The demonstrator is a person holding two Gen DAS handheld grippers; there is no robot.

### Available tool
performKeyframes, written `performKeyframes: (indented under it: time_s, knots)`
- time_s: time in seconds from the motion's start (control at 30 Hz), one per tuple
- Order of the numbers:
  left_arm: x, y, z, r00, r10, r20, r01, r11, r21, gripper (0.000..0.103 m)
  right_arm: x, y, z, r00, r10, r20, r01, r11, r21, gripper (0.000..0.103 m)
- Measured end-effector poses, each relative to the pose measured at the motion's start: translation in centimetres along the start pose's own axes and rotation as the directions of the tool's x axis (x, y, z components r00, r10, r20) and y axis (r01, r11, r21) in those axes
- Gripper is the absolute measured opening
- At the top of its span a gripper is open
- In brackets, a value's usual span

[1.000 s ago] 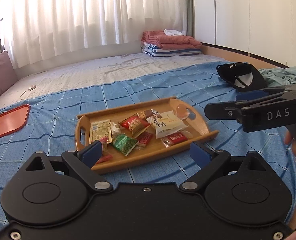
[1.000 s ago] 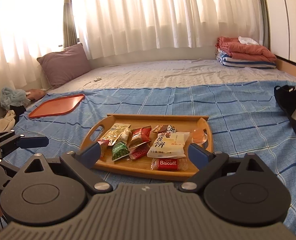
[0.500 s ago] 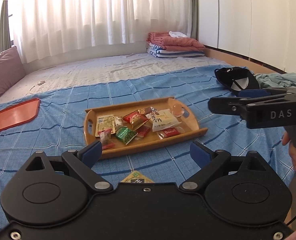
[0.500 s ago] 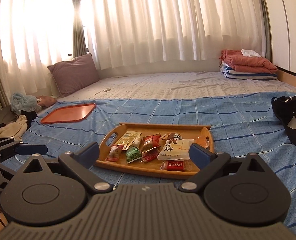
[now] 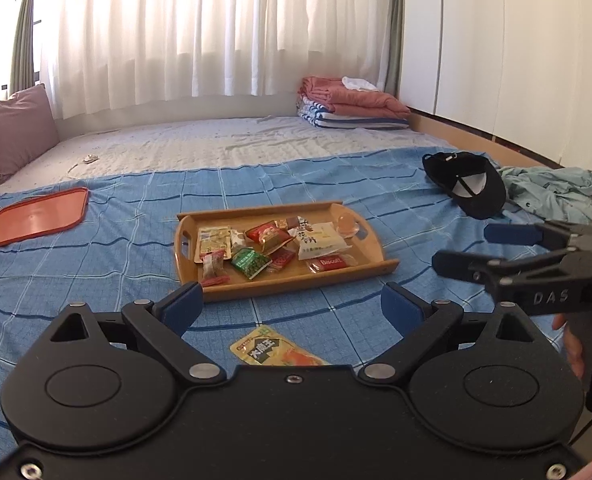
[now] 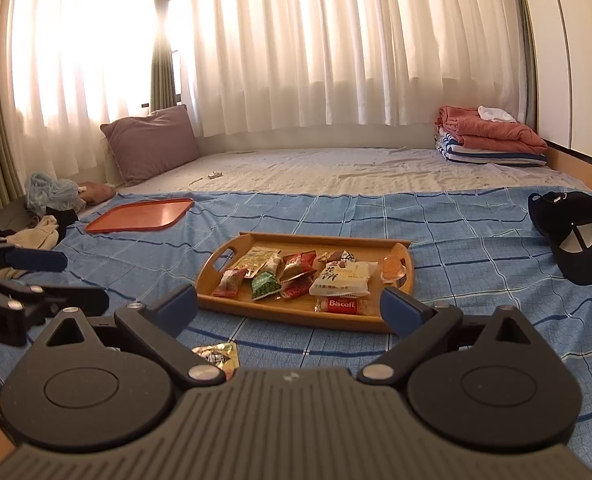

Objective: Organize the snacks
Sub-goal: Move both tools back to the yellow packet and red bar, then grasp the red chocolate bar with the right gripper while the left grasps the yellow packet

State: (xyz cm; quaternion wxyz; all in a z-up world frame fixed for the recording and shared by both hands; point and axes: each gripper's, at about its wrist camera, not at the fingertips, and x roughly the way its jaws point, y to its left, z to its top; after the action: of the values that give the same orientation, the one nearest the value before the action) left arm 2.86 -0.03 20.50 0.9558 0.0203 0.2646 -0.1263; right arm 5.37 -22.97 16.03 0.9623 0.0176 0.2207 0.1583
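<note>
A wooden tray [image 5: 296,286] with handles sits on the blue checked blanket and holds several snack packets, among them a green one [image 5: 251,262], a white one [image 5: 322,238] and a red Biscoff [image 5: 330,263]. A yellow packet [image 5: 273,350] lies alone on the blanket, nearer than the tray and just ahead of my left gripper [image 5: 291,308]. That gripper is open and empty. My right gripper [image 6: 296,306] is also open and empty, short of the tray [image 6: 291,314]. The same yellow packet [image 6: 217,354] peeks out beside its left finger.
An orange-red tray [image 5: 35,216] lies far left on the blanket. A black cap [image 5: 468,184] and a teal garment [image 5: 556,192] lie to the right. Folded blankets [image 5: 348,104] and a mauve pillow [image 5: 13,128] are at the back. A hand [image 5: 572,348] holds the right gripper.
Both grippers have drawn back from the tray, which now looks smaller and farther. The yellow packet on the blanket has come into view in front of them.
</note>
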Motion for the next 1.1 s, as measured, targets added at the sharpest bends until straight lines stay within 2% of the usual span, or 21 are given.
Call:
performKeyframes:
  time_s: [0.13,0.33,0.53,0.7,0.8,0.93,1.1]
  knots:
    - [0.3,-0.2,-1.2,1.0,0.019,-0.003,-0.019,1.0,0.014,0.096,-0.3,0.8,-1.6,1.0,-0.014,-0.004,0.014,0.999,-0.04,0.101]
    - [2.8,-0.2,-4.8,0.998,0.047,-0.039,-0.046,0.998,0.035,0.096,-0.4,2.4,-5.1,1.0,-0.014,0.006,0.015,0.997,-0.073,0.101]
    - [5.3,0.7,-7.2,0.997,0.041,-0.067,-0.042,0.999,-0.01,0.096,0.3,3.9,-8.7,1.0,-0.023,-0.002,0.023,0.991,-0.129,0.101]
    - [7.9,1.4,-8.2,0.993,0.033,-0.111,-0.038,0.998,-0.047,0.096,0.6,4.8,-11.4,0.999,-0.023,0.026,0.027,0.986,-0.163,0.1]
    - [9.4,1.6,-8.6,0.991,0.062,-0.12,-0.068,0.996,-0.051,0.096,1.2,5.6,-12.6,0.999,-0.02,0.029,0.026,0.981,-0.193,0.099]
    - [11.7,2.1,-8.8,0.986,0.079,-0.15,-0.091,0.993,-0.079,0.096,2.3,6.5,-14.1,1.0,0.0,0.018,0.004,0.978,-0.207,0.094]
    - [13.7,3.3,-8.6,0.981,0.089,-0.174,-0.115,0.982,-0.148,0.096,4.5,7.8,-15.5,0.998,0.042,-0.056,-0.052,0.982,-0.179,0.077]
